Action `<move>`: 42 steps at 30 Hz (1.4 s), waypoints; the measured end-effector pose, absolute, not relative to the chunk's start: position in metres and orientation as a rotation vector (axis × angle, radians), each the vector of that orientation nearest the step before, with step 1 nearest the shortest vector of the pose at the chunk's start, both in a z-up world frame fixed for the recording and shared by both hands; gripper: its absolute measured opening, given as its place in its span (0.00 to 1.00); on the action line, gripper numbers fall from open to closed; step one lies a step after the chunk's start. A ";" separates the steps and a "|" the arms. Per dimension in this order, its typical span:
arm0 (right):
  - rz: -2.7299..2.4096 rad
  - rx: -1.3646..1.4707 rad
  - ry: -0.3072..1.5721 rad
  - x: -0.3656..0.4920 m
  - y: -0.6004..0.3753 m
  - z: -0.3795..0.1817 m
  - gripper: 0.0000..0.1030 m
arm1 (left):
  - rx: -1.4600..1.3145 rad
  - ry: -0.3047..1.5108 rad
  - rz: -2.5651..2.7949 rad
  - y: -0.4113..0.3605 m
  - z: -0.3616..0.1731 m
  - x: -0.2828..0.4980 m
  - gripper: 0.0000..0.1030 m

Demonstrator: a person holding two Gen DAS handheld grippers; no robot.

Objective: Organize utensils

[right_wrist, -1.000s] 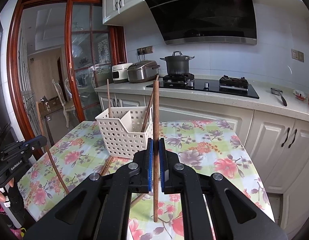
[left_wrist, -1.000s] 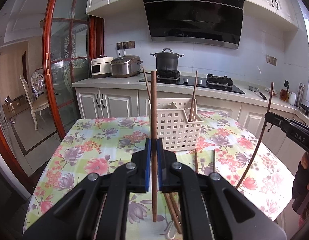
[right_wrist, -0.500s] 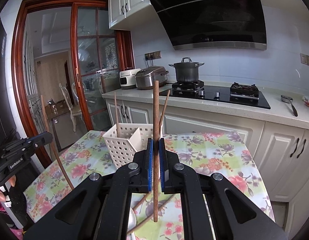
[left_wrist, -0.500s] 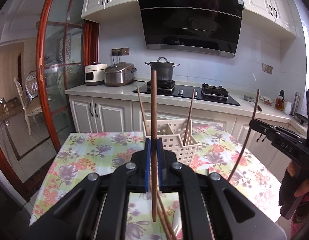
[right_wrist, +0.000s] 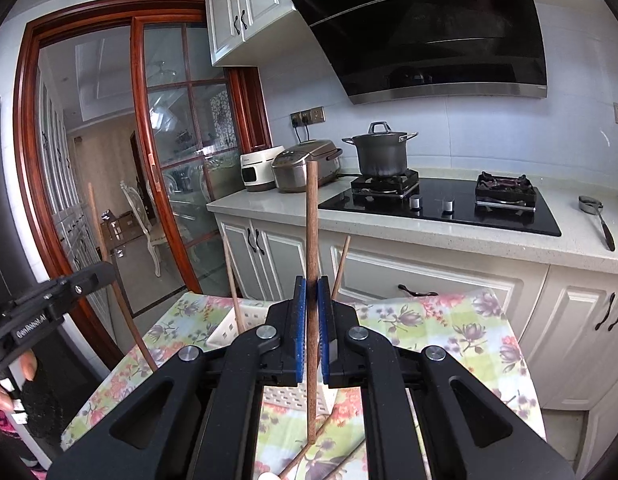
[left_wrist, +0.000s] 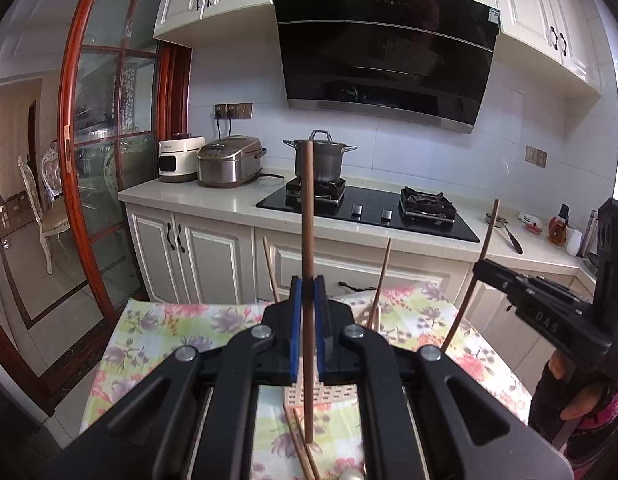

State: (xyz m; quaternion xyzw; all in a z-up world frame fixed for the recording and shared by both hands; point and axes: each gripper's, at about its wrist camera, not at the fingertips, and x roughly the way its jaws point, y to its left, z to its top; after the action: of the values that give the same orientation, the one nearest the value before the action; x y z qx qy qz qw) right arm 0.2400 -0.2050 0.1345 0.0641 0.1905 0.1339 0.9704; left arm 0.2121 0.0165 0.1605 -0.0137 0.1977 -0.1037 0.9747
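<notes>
1. The left gripper pinches a slim brown wooden chopstick upright between its blue pads, gripped mid-shaft so it hangs plumb for dropping in.
2. The right gripper likewise clamps its own dark wooden chopstick upright.
3. The white perforated plastic basket sits below and just ahead of both jaws; two chopsticks lean inside; loose ones lie on the floral tablecloth beneath.

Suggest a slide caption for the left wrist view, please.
Left gripper holds a chopstick upright above the basket on the table.
</notes>
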 end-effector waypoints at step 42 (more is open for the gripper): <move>0.365 0.078 0.590 0.364 -0.145 0.073 0.06 | -0.088 0.596 -0.219 0.003 0.098 0.352 0.06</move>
State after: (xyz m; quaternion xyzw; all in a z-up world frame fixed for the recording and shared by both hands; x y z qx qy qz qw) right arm 0.3641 -0.1451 0.0731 0.0384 0.2892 0.1790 0.9396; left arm 0.3523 0.0032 0.0976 -0.0431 0.2930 -0.1078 0.9490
